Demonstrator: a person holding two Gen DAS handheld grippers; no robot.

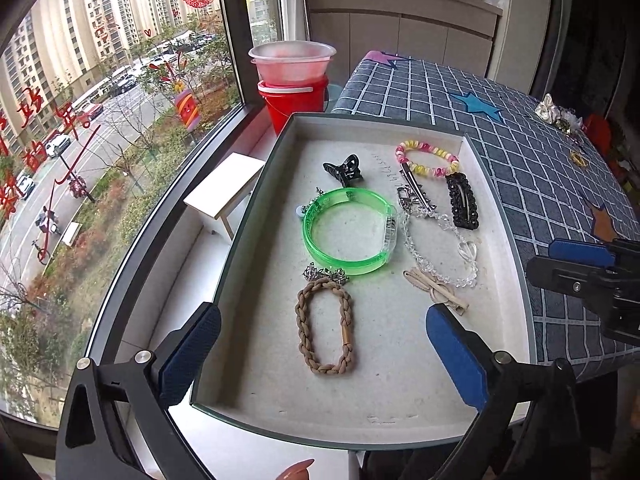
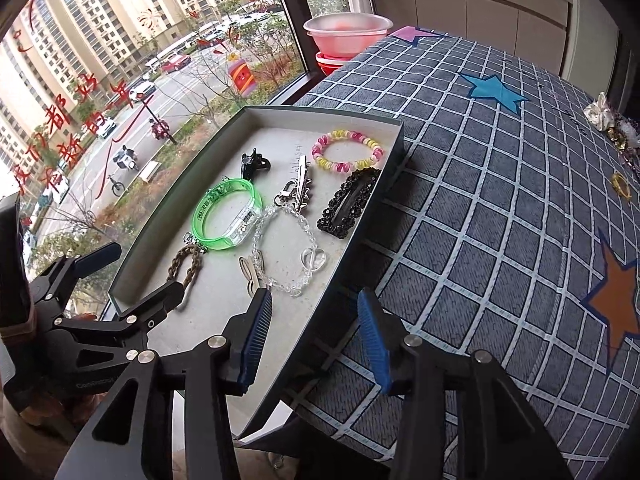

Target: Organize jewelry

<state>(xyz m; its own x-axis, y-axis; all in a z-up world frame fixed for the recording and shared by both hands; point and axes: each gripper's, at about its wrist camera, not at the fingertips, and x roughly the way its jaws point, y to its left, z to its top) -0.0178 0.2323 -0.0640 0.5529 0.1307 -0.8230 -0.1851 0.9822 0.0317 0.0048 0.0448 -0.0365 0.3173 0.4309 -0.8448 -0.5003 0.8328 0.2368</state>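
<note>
A grey tray (image 1: 500, 216) (image 2: 360, 216) sits on the table's left edge. It holds a green bangle (image 1: 348, 234) (image 2: 226, 216), a braided brown bracelet (image 1: 324, 326) (image 2: 188, 266), a crystal bead bracelet (image 1: 440, 248) (image 2: 284, 248), a pink-yellow coil bracelet (image 1: 426, 158) (image 2: 347, 151), a black rhinestone clip (image 1: 462, 200) (image 2: 348, 202), a black claw clip (image 1: 343, 170) (image 2: 253, 162), a silver clip (image 1: 414, 190) (image 2: 301, 186) and beige pins (image 1: 436, 290) (image 2: 251, 274). My left gripper (image 1: 324, 356) (image 2: 132, 276) is open and empty above the tray's near end. My right gripper (image 2: 316, 340) (image 1: 568, 264) is open and empty, straddling the tray's right wall.
The table wears a blue checked cloth (image 2: 480, 184) with stars. Loose jewelry lies at its far right: a gold ring (image 2: 620, 186) (image 1: 578, 158) and a pale scrunchie (image 2: 600, 116) (image 1: 550, 108). A red bucket (image 1: 294, 102) with stacked tubs and a small wooden stool (image 1: 224, 192) stand by the window.
</note>
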